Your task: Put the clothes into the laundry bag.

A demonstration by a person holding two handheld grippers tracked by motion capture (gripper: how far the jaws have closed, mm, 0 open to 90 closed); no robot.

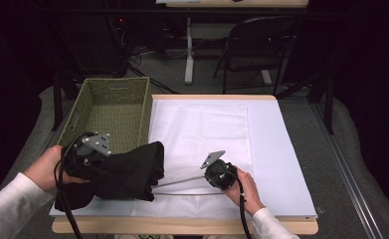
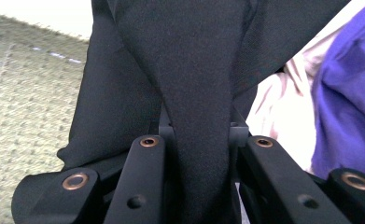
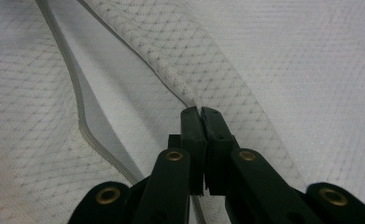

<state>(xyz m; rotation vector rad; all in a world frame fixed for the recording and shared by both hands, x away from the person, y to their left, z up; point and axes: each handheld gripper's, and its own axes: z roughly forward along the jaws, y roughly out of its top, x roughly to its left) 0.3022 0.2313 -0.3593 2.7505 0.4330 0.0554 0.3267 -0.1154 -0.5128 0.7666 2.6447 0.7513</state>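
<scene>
A black garment lies bunched at the table's front left, partly over the corner of a white mesh bag. My left gripper is shut on a fold of this garment, which drapes between and over the jaws of the left gripper. My right gripper is at the front middle, shut on the bag's mesh edge. The tips of the right gripper pinch a raised fold beside the bag's grey seam, which opens a gap there.
A green woven basket stands at the table's left edge, just behind the garment. Purple cloth and pale cloth appear past the garment in the left gripper view. A folding chair stands beyond the table.
</scene>
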